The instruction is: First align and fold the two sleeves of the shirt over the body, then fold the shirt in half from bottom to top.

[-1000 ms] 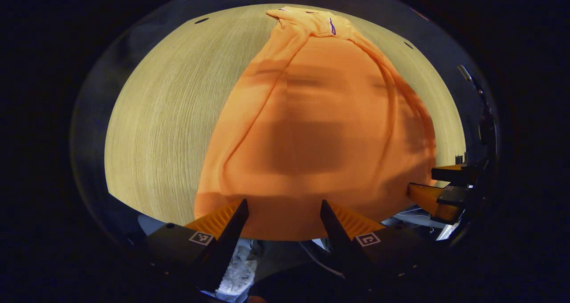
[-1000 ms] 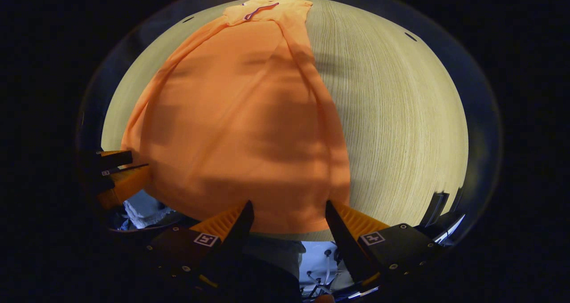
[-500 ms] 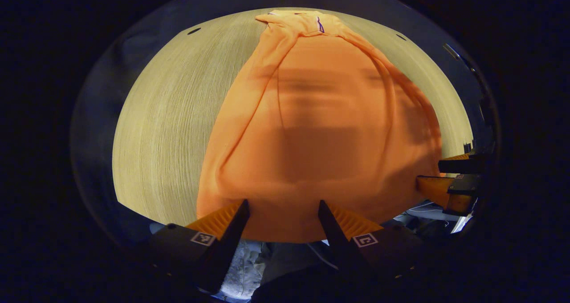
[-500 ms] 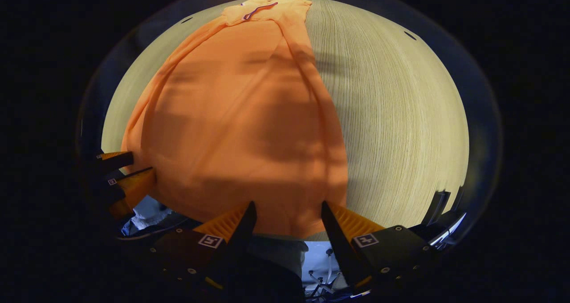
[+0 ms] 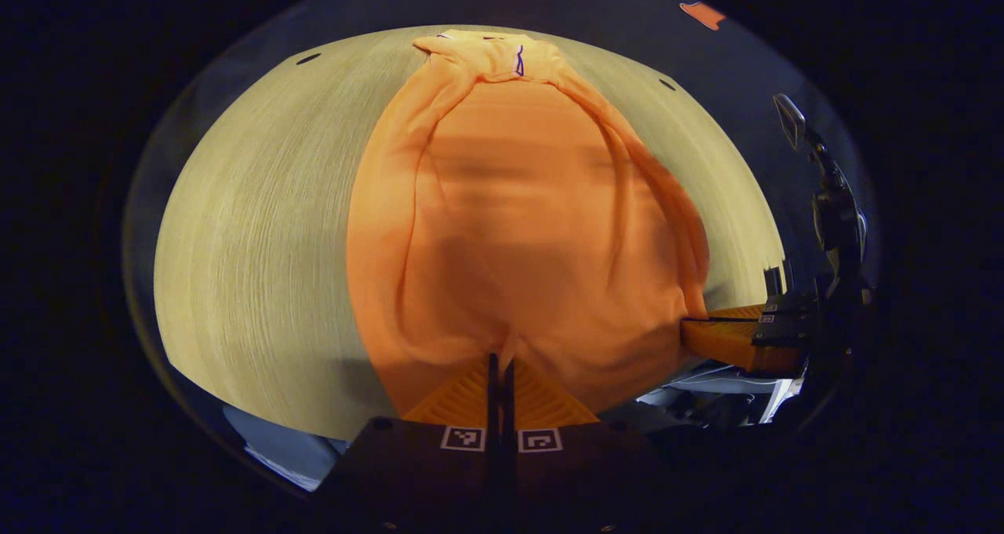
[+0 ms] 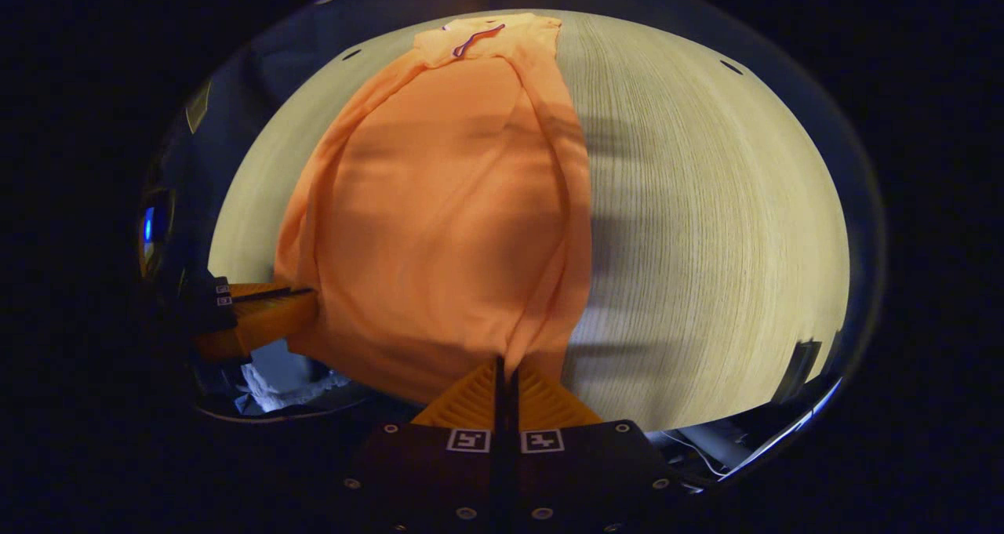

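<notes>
A: Left gripper view first. How far along?

B: The shirt (image 5: 518, 228) lies lengthwise down the desk (image 5: 259, 228), collar at the far edge, both sleeves already folded over the body. The left tool (image 5: 499, 361) is clenched on the hem at the near edge.

A: And the right gripper view?

B: Same shirt (image 6: 447, 205), narrow on the desk (image 6: 706, 205). The right tool (image 6: 505, 361) is clamped on the hem's other corner. I judge only the bottom-to-top fold is left.
</notes>
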`<state>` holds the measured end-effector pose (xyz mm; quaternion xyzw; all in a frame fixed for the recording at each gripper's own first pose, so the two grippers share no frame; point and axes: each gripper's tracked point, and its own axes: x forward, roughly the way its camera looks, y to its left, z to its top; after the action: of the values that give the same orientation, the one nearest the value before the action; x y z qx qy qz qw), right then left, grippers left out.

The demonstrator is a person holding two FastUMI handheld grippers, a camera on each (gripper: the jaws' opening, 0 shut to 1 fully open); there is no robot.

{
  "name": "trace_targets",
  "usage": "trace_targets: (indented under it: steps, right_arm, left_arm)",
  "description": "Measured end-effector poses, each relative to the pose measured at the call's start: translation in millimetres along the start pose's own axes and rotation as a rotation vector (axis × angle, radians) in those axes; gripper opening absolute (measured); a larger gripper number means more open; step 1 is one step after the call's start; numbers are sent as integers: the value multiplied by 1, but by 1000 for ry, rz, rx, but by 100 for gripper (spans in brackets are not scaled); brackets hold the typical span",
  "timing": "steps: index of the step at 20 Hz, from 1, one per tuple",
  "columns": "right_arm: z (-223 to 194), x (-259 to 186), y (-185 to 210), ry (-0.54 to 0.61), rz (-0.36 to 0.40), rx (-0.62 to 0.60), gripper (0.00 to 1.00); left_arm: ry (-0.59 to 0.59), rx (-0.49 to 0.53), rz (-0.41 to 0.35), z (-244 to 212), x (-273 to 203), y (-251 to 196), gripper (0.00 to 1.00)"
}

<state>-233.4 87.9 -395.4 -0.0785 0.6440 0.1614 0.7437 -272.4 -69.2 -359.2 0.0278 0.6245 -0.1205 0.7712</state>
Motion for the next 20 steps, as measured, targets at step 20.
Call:
trace_targets:
  steps: [20]
  right_arm:
    - [147, -69, 7, -305, 35, 56, 0]
  left_arm:
    - [-285, -83, -63, 152, -66, 8, 1]
